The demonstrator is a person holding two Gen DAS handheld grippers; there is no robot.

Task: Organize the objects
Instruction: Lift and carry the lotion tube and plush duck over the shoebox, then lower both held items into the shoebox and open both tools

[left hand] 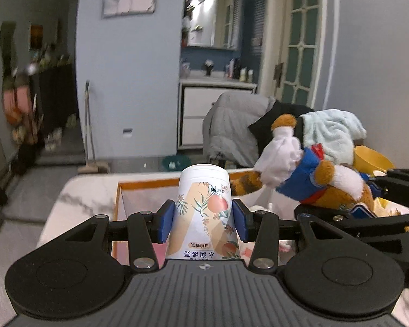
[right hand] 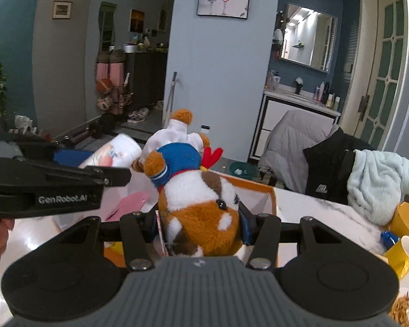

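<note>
My left gripper (left hand: 203,219) is shut on a white tube with peach and flower print (left hand: 203,212), cap pointing away, held over an orange-rimmed box (left hand: 150,184). My right gripper (right hand: 201,224) is shut on a brown and white plush toy (right hand: 201,212) in a blue jacket and white hat, held above the same box (right hand: 261,188). The plush also shows at the right of the left wrist view (left hand: 308,174). The tube (right hand: 114,152) and the left gripper's black body (right hand: 43,188) show at the left of the right wrist view.
The box stands on a white marble table (left hand: 76,199). A pink card (right hand: 128,204) lies in the box. Yellow cups (right hand: 406,245) and a light blue towel (right hand: 379,185) sit at the table's right. A chair draped with grey and black coats (left hand: 237,125) stands behind.
</note>
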